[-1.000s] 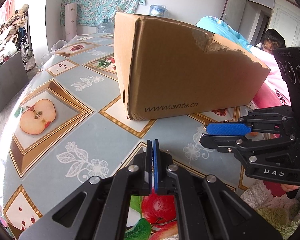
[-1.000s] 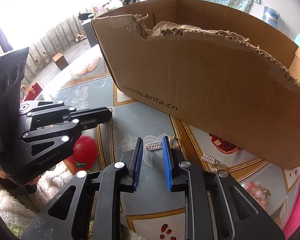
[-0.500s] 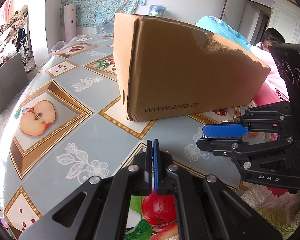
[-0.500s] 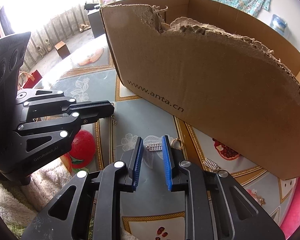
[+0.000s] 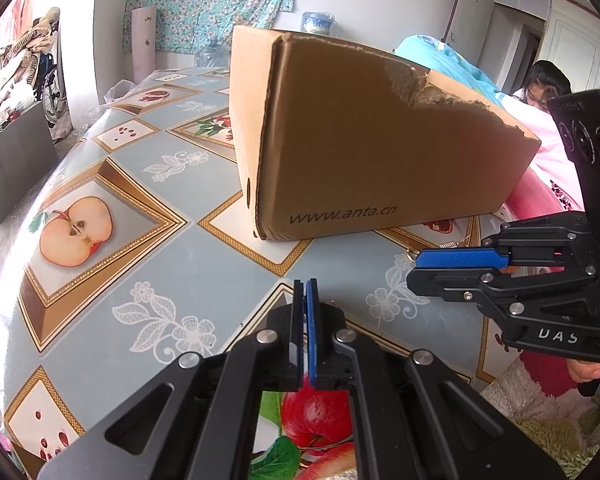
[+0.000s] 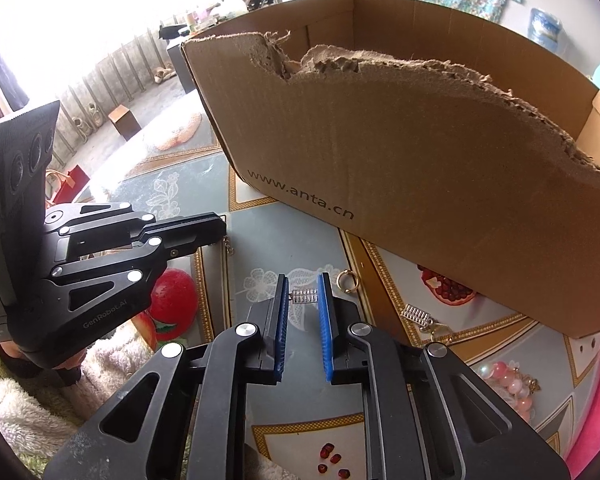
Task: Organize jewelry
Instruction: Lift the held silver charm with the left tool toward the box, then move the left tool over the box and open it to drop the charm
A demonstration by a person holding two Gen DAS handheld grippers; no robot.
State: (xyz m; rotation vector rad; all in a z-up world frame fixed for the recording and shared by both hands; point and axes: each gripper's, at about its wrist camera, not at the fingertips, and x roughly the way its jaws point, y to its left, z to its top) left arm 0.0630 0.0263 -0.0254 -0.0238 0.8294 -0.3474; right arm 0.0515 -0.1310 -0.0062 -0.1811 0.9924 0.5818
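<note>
fruit-patterned worktop (image 6: 204, 184) carries a torn cardboard box (image 6: 420, 160). right hand-held gripper (image 6: 304, 296) has been narrowing on a small silver charm (image 6: 305, 296) between its tips, near a gold ring (image 6: 347, 281). left hand-held gripper (image 5: 305, 292) is pressed together, empty.

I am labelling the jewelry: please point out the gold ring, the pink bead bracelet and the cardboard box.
gold ring (image 6: 347, 281), right wrist view, on its band.
pink bead bracelet (image 6: 508, 384), right wrist view, on a pink bead.
cardboard box (image 6: 400, 152), right wrist view, on its near torn wall.
</note>
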